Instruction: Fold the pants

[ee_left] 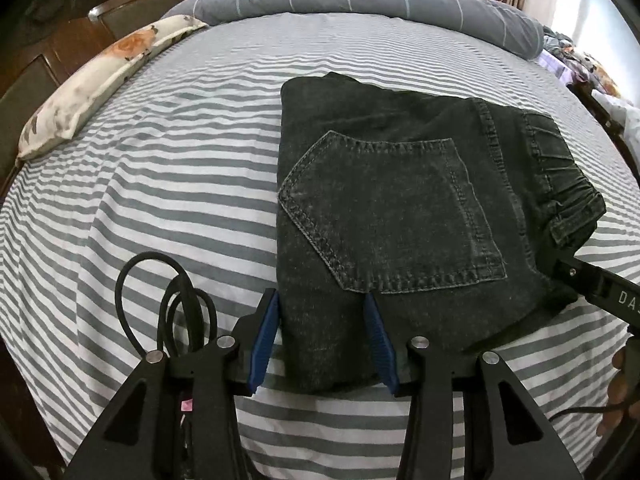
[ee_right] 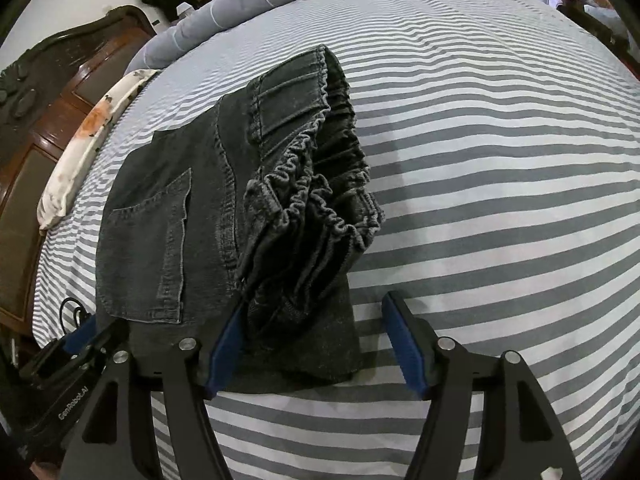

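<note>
Pants (ee_left: 400, 208) folded into a compact stack on striped bed (ee_left: 160, 184), pocket side up; left gripper (ee_left: 324, 336) fingers parted astride near edge, not pinching, placed to square the fold. Right gripper (ee_right: 316, 344) fingers spread wide around bunched waistband (ee_right: 320, 200) corner, no grip apparent, probably releasing.

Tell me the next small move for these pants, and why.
Probably draw both claws back off the near edge. The black pants already lie folded in a compact stack on the striped sheet; the left claw and right claw stand open, pressing on nothing. The elastic waistband still gapes, so flattening it could follow.
</note>
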